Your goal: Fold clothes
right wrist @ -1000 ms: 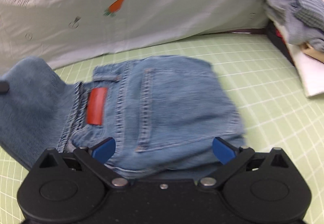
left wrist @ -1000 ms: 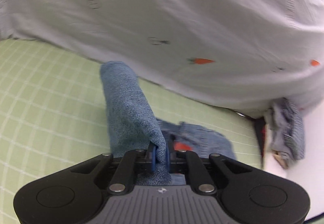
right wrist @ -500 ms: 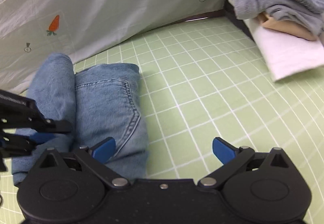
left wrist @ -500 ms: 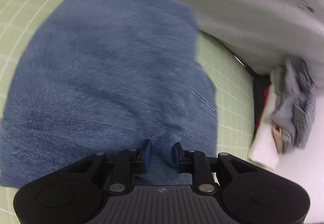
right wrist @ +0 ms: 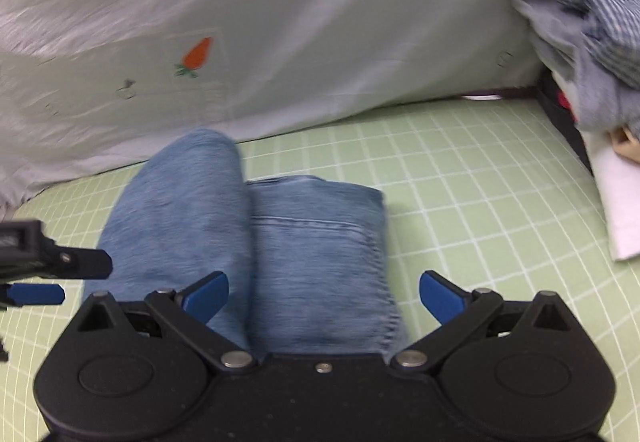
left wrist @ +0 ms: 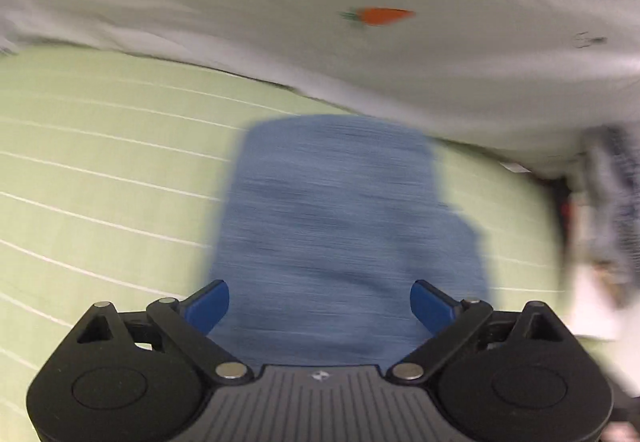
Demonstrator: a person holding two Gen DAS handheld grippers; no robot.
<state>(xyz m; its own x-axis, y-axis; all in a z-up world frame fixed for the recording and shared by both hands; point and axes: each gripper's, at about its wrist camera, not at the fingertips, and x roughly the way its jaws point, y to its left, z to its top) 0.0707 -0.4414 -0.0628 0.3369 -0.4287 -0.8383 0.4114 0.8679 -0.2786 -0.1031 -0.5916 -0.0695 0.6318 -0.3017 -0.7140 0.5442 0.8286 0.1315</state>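
Blue jeans (left wrist: pixel 340 222) lie folded on the green grid mat (left wrist: pixel 100 170), blurred in the left wrist view. My left gripper (left wrist: pixel 320 302) hovers over their near edge. Its jaws are opening wide, with denim below the gap and neither pad pressing on it. In the right wrist view the jeans (right wrist: pixel 312 242) show a rolled fold on the left and a flat seamed panel on the right. My right gripper (right wrist: pixel 324 294) stands open above their near edge, holding nothing. The left gripper (right wrist: pixel 86 279) comes in from the left edge, beside the rolled fold.
A white sheet with carrot prints (right wrist: pixel 280 22) hangs along the back of the mat. At the right, a heap of striped and grey clothes (right wrist: pixel 592 42) rests on a white folded cloth (right wrist: pixel 616 210). Bare mat (right wrist: pixel 480 202) lies to the right of the jeans.
My left gripper let go of the denim fold and its jaws spread wide; the fold now lies on the jeans. My right gripper swung left, back over the jeans.
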